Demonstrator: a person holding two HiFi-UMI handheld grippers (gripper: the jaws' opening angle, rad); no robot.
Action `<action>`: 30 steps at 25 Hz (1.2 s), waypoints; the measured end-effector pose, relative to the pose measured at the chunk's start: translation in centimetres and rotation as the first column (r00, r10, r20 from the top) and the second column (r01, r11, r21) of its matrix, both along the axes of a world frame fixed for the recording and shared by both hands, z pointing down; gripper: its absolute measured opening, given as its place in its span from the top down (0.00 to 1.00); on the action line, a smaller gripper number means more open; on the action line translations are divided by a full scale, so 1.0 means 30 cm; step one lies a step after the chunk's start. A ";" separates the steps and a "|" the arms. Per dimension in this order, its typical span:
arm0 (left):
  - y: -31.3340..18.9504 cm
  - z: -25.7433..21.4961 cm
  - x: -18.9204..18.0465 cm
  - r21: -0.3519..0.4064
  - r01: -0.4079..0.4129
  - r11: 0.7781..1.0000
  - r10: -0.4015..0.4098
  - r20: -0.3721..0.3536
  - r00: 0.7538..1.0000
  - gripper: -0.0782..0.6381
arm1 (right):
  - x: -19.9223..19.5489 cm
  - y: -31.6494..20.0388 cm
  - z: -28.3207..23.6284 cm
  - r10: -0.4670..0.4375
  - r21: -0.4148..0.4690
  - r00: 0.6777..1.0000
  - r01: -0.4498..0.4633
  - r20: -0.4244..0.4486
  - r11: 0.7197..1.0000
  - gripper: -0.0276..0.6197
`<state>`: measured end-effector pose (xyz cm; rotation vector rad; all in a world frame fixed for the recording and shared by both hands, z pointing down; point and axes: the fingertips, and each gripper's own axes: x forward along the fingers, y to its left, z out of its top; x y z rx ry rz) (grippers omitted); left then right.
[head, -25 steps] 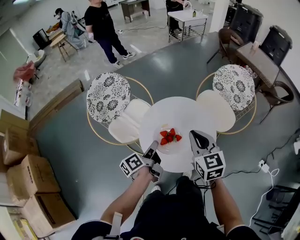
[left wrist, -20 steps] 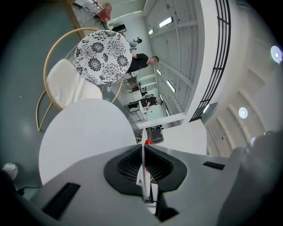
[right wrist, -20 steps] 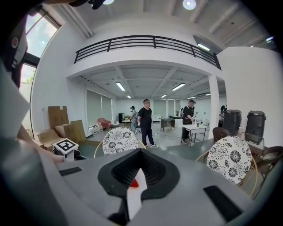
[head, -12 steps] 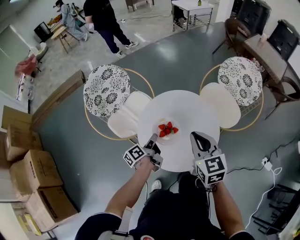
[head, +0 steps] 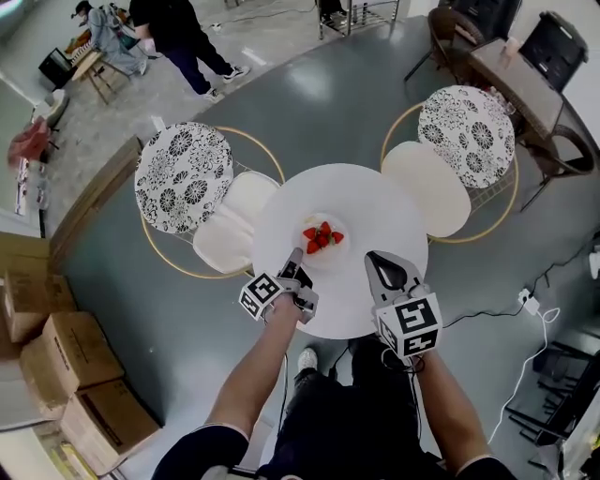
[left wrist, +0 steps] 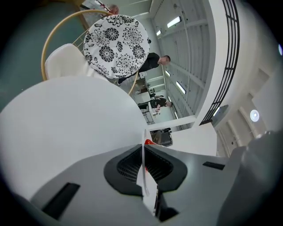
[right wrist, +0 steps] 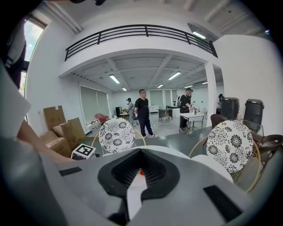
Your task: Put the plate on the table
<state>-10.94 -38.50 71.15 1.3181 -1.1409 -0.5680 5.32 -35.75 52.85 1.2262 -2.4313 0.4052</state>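
A small clear plate [head: 320, 246] with red strawberries [head: 319, 235] lies near the middle of the round white table [head: 384, 202]. My left gripper [head: 295, 255] reaches in from the near left edge and is shut on the plate's near rim. In the left gripper view the thin rim [left wrist: 143, 170] stands edge-on between the ribbed pads, and a strawberry [left wrist: 149, 142] shows just beyond it. My right gripper [head: 372, 260] is over the table's near right part, apart from the plate. Its jaws are shut with nothing in them.
Two wire chairs with flower-patterned backs [head: 183, 176] [head: 466, 134] and cream seat cushions [head: 234, 234] stand against the table's far left and far right. Cardboard boxes [head: 56, 356] are stacked at the left. People [head: 173, 28] stand farther off. A cable [head: 539, 361] lies on the floor at the right.
My left gripper has carried the plate a little farther in from the table's near edge. The right gripper has kept its place beside it. The person at the back has moved left.
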 end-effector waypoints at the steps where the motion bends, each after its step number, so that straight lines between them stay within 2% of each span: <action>1: -0.007 0.005 0.006 -0.005 -0.002 1.000 0.002 0.004 1.000 0.87 | 0.003 -0.003 0.001 0.003 -0.001 1.000 -0.003 0.002 1.000 0.95; 11: -0.034 0.042 0.023 -0.061 -0.018 0.998 0.021 0.041 0.999 0.87 | 0.018 -0.012 0.013 0.022 -0.015 1.000 -0.021 0.007 1.000 0.95; 16: -0.029 0.055 0.011 -0.097 -0.060 0.993 0.074 0.150 0.986 0.87 | 0.007 -0.009 0.015 0.025 -0.018 1.000 -0.025 0.010 1.000 0.95; 20: -0.025 0.062 0.010 -0.144 -0.105 0.984 0.141 0.269 0.953 0.86 | 0.013 -0.008 0.016 0.029 -0.024 1.000 -0.029 0.008 0.999 0.95; 24: -0.025 0.066 0.004 -0.184 -0.152 0.971 0.215 0.394 0.894 0.84 | 0.009 -0.005 0.016 0.027 -0.025 1.000 -0.027 0.006 0.999 0.95; 30: -0.001 0.084 0.000 -0.248 -0.192 0.950 0.294 0.492 0.819 0.82 | 0.027 0.017 0.015 0.029 -0.026 1.000 -0.029 0.003 0.999 0.95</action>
